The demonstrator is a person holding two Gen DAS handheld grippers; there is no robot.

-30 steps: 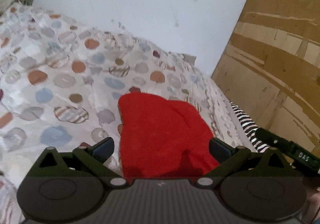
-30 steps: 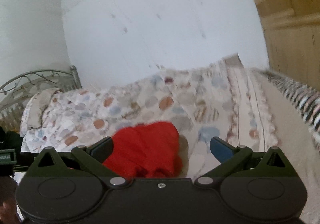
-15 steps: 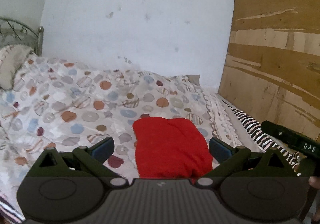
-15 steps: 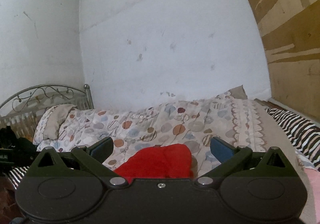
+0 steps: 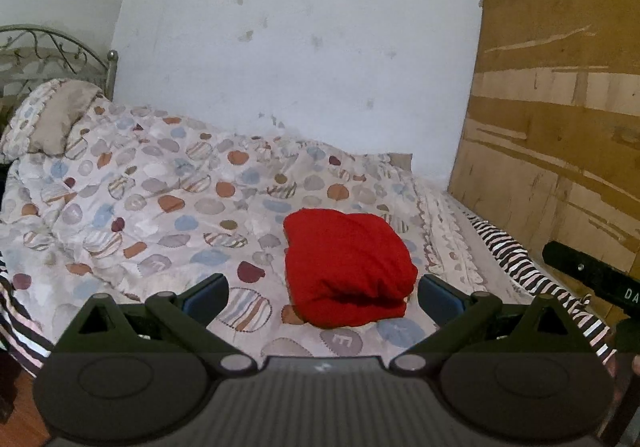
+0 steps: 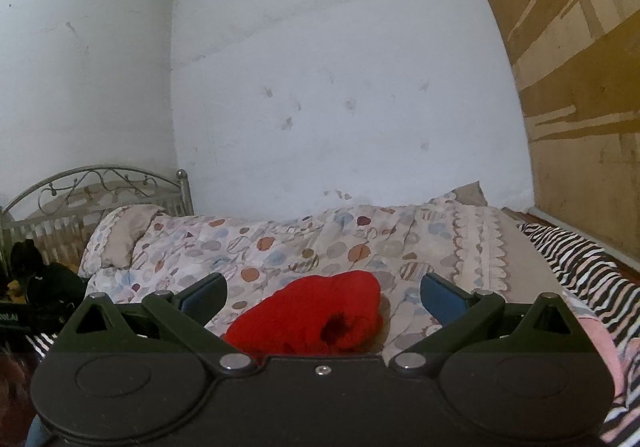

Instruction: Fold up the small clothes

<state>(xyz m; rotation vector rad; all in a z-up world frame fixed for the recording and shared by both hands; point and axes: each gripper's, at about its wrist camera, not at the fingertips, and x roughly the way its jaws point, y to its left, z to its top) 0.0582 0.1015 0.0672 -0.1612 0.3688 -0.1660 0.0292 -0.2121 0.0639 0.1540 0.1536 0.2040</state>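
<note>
On spotted quilt (image 5: pixel 168 203), near its scalloped right edge: red garment (image 5: pixel 346 267), folded into compact bundle, lying free. Left gripper (image 5: pixel 322 295) short of bundle, fingers spread wide, nothing between them. Right gripper (image 6: pixel 322 297) likewise released, empty, bundle (image 6: pixel 308 315) ahead between its fingers, not touching. Right of garment: zebra-striped cloth (image 5: pixel 516 267), then wooden board (image 5: pixel 560 127). Black device (image 5: pixel 592 275) at right edge of left view; partial white lettering "DA" legible. Far left of garment: pillow (image 5: pixel 52 119), metal headboard (image 6: pixel 92 191).
</note>
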